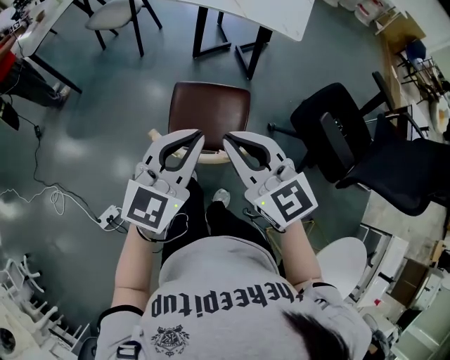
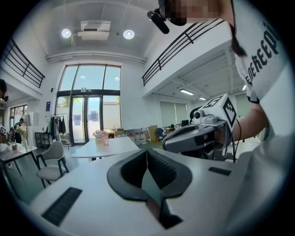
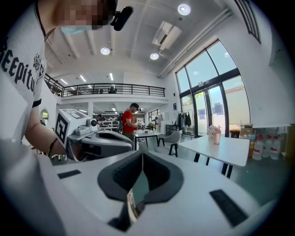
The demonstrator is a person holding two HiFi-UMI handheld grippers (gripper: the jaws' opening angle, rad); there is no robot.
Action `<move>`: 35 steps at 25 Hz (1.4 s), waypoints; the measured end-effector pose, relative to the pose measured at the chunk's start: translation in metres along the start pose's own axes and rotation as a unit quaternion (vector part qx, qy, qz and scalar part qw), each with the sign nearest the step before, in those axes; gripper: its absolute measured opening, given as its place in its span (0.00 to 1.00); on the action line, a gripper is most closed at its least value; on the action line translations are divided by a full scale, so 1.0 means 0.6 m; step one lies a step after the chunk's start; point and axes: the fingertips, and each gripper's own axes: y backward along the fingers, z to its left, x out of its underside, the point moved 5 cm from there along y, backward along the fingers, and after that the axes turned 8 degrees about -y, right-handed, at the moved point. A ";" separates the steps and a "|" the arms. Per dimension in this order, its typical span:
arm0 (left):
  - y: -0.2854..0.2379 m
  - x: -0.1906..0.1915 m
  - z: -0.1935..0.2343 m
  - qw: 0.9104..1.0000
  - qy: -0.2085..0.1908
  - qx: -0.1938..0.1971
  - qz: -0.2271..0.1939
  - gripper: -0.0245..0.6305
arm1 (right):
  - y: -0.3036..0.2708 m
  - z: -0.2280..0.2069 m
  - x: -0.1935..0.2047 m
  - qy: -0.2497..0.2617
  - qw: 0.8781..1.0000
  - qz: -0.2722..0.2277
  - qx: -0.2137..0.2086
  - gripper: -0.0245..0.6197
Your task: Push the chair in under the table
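Observation:
The chair (image 1: pixel 209 105) has a dark brown seat and a pale wooden backrest (image 1: pixel 211 158); it stands just short of the white table (image 1: pixel 281 15) at the top of the head view. My left gripper (image 1: pixel 200 135) and right gripper (image 1: pixel 227 138) sit side by side over the backrest's top, tips pointing toward the seat, both shut with nothing between the jaws. I cannot tell whether they touch the backrest. The left gripper view shows its shut jaws, the left gripper (image 2: pixel 147 153), with the right gripper (image 2: pixel 198 136) beside it. The right gripper (image 3: pixel 142 154) looks equally shut in its own view.
A black office chair (image 1: pixel 337 133) stands close on the right, and a white seat (image 1: pixel 344 261) is behind it. Cables and a power strip (image 1: pixel 109 216) lie on the floor at left. Another chair (image 1: pixel 116 14) stands at the far left.

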 end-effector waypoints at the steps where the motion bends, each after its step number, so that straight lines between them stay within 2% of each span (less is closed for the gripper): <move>1: -0.003 0.007 0.004 1.000 -0.003 0.005 0.005 0.06 | -0.006 -0.003 0.006 0.000 1.000 0.007 0.001 0.06; 6: -0.022 0.050 0.023 0.998 -0.024 0.035 0.036 0.06 | -0.036 -0.023 0.040 0.001 0.999 0.046 0.008 0.07; 10: -0.038 0.102 0.026 0.994 -0.050 0.069 0.063 0.06 | -0.056 -0.035 0.077 0.004 0.996 0.085 0.013 0.15; 14: -0.045 0.150 0.013 0.988 -0.067 0.108 0.094 0.07 | -0.066 -0.033 0.120 0.015 0.991 0.133 0.007 0.19; 18: -0.054 0.187 0.001 0.977 -0.095 0.145 0.126 0.07 | -0.075 -0.032 0.160 0.024 0.986 0.167 -0.002 0.20; 19: -0.057 0.197 -0.002 0.973 -0.103 0.155 0.137 0.08 | -0.077 -0.032 0.170 0.027 0.984 0.176 -0.006 0.21; 21: -0.061 0.216 -0.009 0.963 -0.124 0.177 0.160 0.20 | -0.079 -0.031 0.189 0.040 0.979 0.198 -0.014 0.23; 26: -0.065 0.264 -0.026 0.937 -0.180 0.219 0.206 0.24 | -0.086 -0.029 0.237 0.087 0.961 0.260 -0.037 0.26; 29: -0.064 0.296 -0.036 0.917 -0.211 0.246 0.233 0.26 | -0.088 -0.024 0.273 0.114 0.948 0.294 -0.055 0.27; 32: -0.057 0.326 -0.042 0.898 -0.236 0.266 0.258 0.29 | -0.089 -0.017 0.303 0.130 0.936 0.320 -0.068 0.29; 35: -0.051 0.351 -0.047 0.883 -0.254 0.283 0.275 0.29 | -0.088 -0.014 0.330 0.141 0.925 0.345 -0.077 0.31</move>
